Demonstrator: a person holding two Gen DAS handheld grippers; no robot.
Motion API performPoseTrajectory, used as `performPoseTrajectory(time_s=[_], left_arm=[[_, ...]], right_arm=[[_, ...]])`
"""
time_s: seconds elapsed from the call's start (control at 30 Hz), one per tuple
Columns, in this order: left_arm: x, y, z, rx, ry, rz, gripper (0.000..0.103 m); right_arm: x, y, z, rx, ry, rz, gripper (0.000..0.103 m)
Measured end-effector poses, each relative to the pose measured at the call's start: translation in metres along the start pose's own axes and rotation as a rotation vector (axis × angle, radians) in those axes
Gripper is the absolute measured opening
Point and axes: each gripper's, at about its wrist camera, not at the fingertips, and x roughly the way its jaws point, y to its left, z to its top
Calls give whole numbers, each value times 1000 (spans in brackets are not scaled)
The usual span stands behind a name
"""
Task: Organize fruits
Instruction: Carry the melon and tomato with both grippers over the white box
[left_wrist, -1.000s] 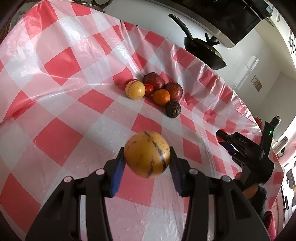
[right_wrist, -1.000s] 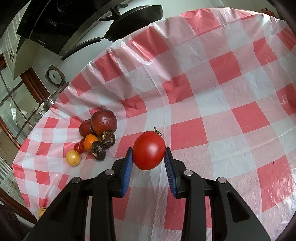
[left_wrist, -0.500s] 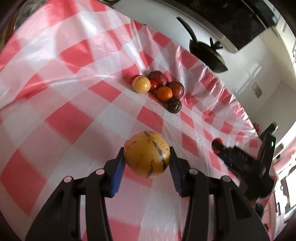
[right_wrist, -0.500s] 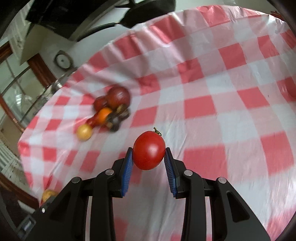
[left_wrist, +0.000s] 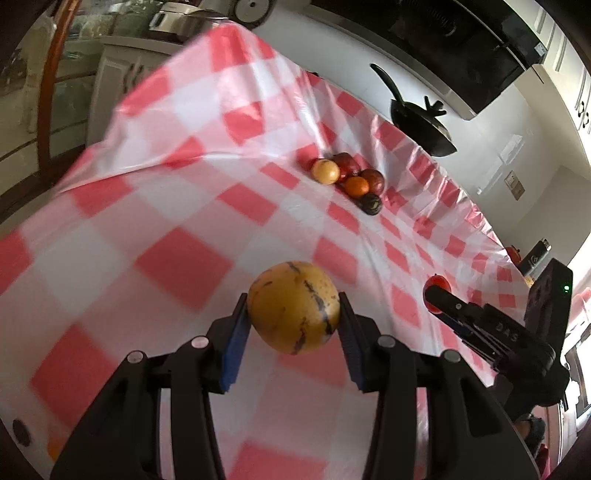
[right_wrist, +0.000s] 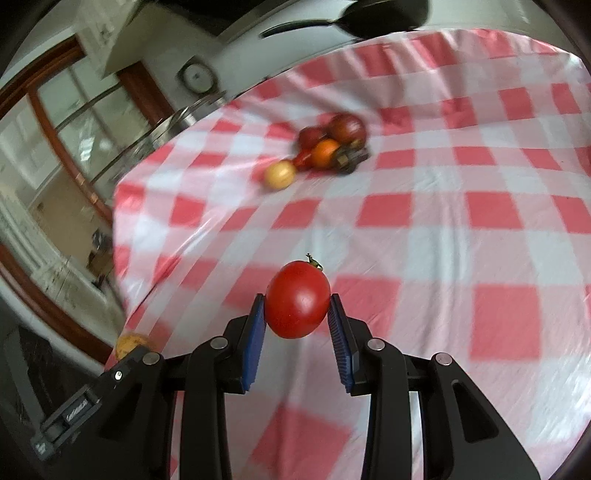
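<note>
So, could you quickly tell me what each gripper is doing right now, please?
Left gripper: shut on the yellow fruit.
Right gripper: shut on the red tomato.

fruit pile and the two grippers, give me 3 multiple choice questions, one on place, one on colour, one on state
1. Where does the fruit pile lie?
A. on the checked cloth
B. in the black pan
C. on the floor

2. What colour is the fruit in the left gripper?
A. green
B. yellow with dark streaks
C. purple

3. What state is the right gripper in?
A. open and empty
B. shut on nothing
C. shut on a tomato

Answers: 1 A, the pile sits on red and white squares. 2 B, the yellow fruit fills the left jaws. 3 C, both blue pads press the tomato's sides.
</note>
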Motion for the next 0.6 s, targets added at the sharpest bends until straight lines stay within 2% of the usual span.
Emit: performPoseTrajectory(time_s=[0.3, 0.6], left_arm=[[-56, 46, -11, -25, -43, 60, 46], [-111, 92, -35, -20, -74, 150, 46]], right_arm=[[-6, 99, -62, -265, 83, 111, 35], [-12, 174, -116, -485, 151, 213, 35]])
